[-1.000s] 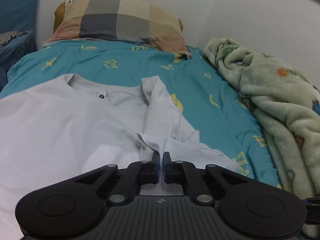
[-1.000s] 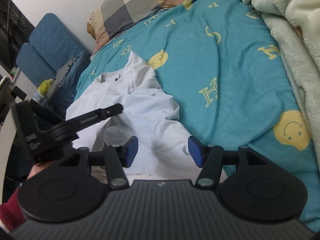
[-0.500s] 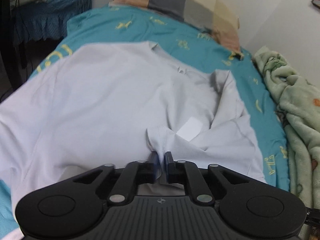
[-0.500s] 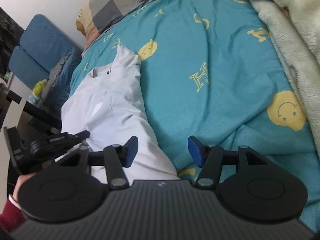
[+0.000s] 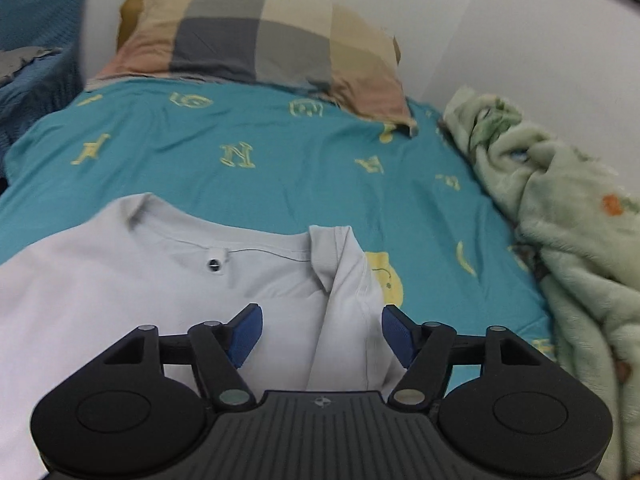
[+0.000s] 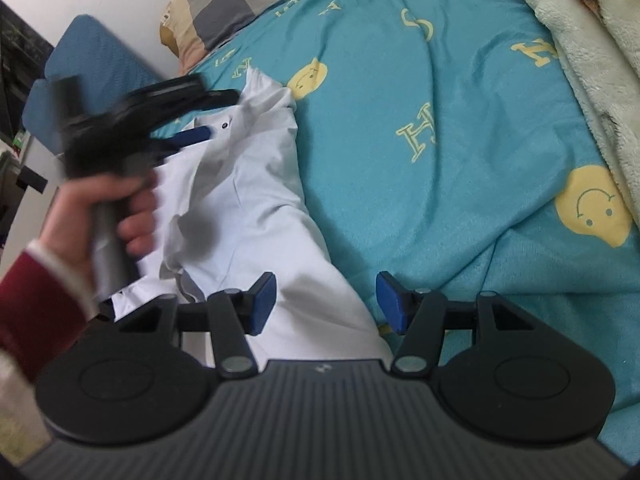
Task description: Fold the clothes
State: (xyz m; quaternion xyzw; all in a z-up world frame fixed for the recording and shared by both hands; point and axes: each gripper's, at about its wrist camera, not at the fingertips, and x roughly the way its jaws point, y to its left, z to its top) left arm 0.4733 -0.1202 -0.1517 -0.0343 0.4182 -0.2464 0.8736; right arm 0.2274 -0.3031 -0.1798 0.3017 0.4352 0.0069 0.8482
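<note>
A pale grey T-shirt (image 5: pixel 120 280) lies on the teal bedsheet (image 5: pixel 280 168), collar toward the pillow, with its right side folded inward over the body. My left gripper (image 5: pixel 322 334) hovers open above that folded edge, nothing between its blue pads. In the right wrist view the same T-shirt (image 6: pixel 256 184) shows crumpled along its folded side. My right gripper (image 6: pixel 326 302) is open over the shirt's lower part. The left gripper (image 6: pixel 192 136) appears there blurred, held by a hand (image 6: pixel 100 216) in a red sleeve.
A checked pillow (image 5: pixel 256 32) rests at the head of the bed against a white wall. A fluffy pale green blanket (image 5: pixel 560 220) is heaped along the right side. A blue chair or cushion (image 6: pixel 84 64) stands left of the bed.
My left gripper was shut on the shirt fabric, carried it across, and has now opened and let go, moving up toward the collar. The right gripper stayed open.
</note>
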